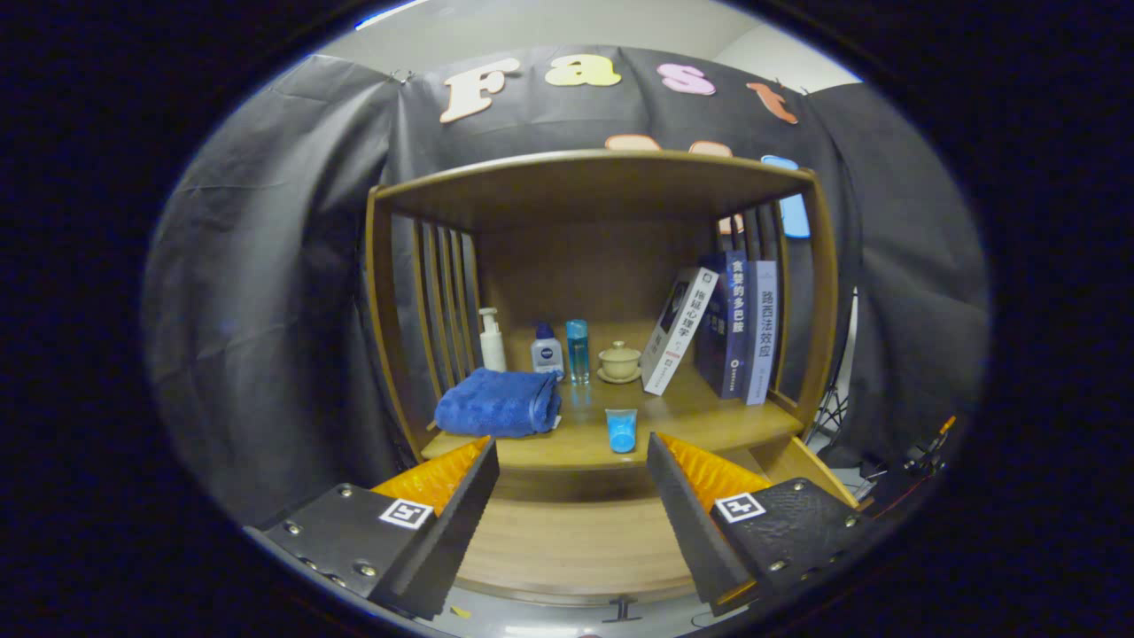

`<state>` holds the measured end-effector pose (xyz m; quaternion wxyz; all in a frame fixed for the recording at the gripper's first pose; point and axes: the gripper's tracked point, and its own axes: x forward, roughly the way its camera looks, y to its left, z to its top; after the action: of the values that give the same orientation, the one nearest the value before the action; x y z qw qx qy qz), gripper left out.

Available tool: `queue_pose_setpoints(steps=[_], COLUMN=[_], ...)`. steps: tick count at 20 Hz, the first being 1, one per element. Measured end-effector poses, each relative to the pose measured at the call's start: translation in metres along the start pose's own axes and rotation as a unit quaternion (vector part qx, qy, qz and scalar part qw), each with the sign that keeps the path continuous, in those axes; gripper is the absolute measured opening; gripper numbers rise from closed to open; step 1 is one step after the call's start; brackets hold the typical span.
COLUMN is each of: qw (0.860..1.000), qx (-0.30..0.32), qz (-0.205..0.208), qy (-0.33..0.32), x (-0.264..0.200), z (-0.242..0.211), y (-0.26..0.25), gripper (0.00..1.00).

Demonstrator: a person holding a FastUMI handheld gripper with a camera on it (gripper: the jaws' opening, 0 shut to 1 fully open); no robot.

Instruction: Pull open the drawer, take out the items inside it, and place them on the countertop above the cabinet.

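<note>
The gripper (pixel 571 496) has its two fingers spread wide apart, with nothing between them but the pale wooden floor of the open drawer (pixel 576 545), which lies directly below and between the fingers and looks bare over the part that shows. Just beyond the fingertips runs the front edge of the countertop (pixel 567 447), the lower shelf of a wooden cabinet (pixel 824 292) with slatted sides and a flat top board. On the countertop, just ahead of the gap between the fingers and a little nearer the right one, a small blue tube (pixel 621 430) stands on its cap close to the front edge. To its left, just past the left fingertip, a rolled blue towel (pixel 498 403) lies on its side. Behind the towel, along the back, stand a white pump bottle (pixel 492 341), a small white bottle with a blue cap (pixel 547 351) and a slim clear blue bottle (pixel 577 351), close together in a row. Right of them sits a lidded beige cup on a saucer (pixel 619 361). Further right, a white book (pixel 679 330) leans tilted against two upright dark books (pixel 744 323) that stand by the cabinet's right slats. Black cloth hangs behind and around the cabinet.
</note>
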<state>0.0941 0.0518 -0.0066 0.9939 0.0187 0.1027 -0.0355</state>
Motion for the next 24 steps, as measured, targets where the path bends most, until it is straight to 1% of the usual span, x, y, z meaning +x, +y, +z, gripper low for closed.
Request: queue_pose_setpoints(steps=[2, 6, 9, 14, 19, 22, 24], qw=[1.000, 0.997, 0.997, 0.998, 0.999, 0.999, 0.999], qx=[-0.005, -0.027, -0.020, 0.000, -0.015, 0.000, -0.006], qz=[-0.002, -0.037, -0.048, -0.046, -0.045, -0.045, -0.045], qy=[-0.021, -0.056, -0.059, -0.030, -0.025, -0.007, 0.006], x=[-0.022, -0.058, -0.071, -0.074, -0.070, -0.064, -0.057], z=[0.003, -0.003, -0.027, -0.083, -0.118, -0.146, -0.165], y=[-0.002, -0.029, -0.042, -0.056, -0.058, -0.057, -0.059], gripper=[1.00, 1.00, 1.00, 1.00, 1.00, 1.00, 1.00])
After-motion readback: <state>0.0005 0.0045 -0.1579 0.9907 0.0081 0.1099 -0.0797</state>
